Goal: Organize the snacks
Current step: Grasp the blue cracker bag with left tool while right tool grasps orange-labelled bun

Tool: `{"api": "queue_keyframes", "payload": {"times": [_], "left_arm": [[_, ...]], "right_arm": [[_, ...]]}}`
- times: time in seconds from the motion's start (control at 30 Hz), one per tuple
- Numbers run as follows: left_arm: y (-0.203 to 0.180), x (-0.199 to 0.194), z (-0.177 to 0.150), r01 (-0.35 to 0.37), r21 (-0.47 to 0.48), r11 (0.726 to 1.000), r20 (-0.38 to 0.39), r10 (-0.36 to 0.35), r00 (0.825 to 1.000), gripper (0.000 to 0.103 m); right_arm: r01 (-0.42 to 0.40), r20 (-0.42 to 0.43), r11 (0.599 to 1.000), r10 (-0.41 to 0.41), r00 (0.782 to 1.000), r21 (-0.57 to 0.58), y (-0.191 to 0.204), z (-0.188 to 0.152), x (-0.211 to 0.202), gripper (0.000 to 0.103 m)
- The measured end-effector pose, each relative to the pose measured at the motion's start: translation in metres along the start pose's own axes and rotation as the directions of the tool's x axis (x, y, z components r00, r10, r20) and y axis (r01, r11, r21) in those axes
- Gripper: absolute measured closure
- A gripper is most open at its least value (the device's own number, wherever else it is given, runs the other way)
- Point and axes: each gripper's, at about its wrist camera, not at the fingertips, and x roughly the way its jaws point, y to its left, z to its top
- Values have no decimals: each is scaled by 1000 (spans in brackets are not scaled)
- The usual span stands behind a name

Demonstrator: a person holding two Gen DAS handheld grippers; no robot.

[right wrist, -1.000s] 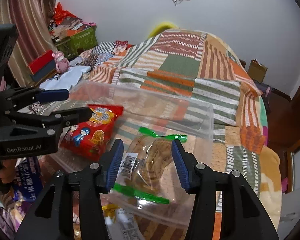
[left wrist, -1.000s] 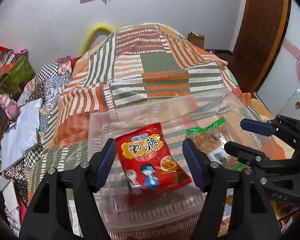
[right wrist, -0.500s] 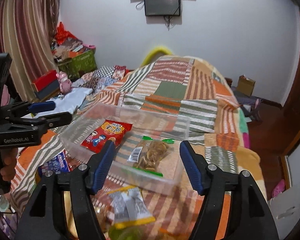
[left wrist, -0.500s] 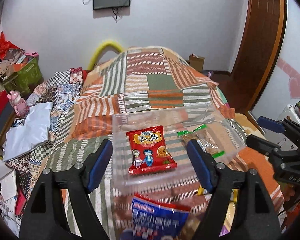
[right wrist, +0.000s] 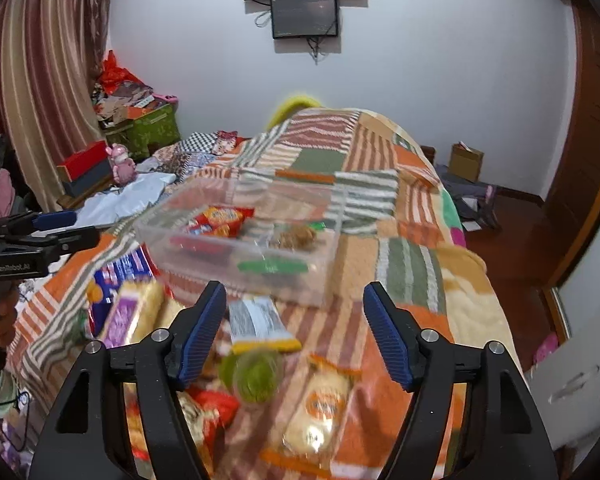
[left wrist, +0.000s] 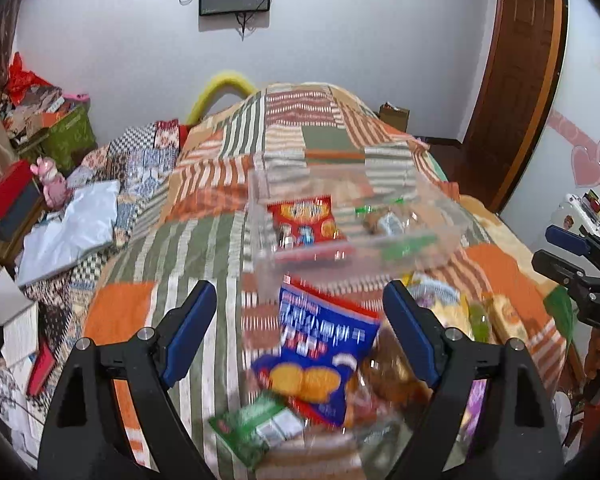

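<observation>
A clear plastic bin sits on the patchwork bed. Inside lie a red snack packet and a clear cookie bag with green strips. My left gripper hovers short of the bin above a blue biscuit packet, its jaws opening with nothing gripped. My right gripper is likewise back from the bin, jaws opening and empty, above loose snacks: a white and yellow packet, a green round one and an orange bread pack.
More packets crowd the near bed: a green one and a purple and yellow one. White cloth, a pink toy and boxes line the left side. The bed drops off at the right to a dark floor.
Both grippers drew back from the bin and their jaws spread wider. The red packet and the cookie bag stayed in the bin. Loose snacks in front of it came into view.
</observation>
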Motion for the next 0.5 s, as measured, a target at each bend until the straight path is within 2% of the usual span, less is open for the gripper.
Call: {"api": "queue_keyframes", "payload": {"times": [0.3, 0.5], "left_arm": [[11, 13, -48, 11, -27, 1000, -93, -14, 996, 17], [10, 30, -56, 26, -23, 999, -134, -29, 991, 17]], "right_arm": [[17, -100, 998, -10, 995, 62, -11, -46, 15, 33], [30, -155, 995, -15, 988, 92, -20, -68, 23, 33]]}}
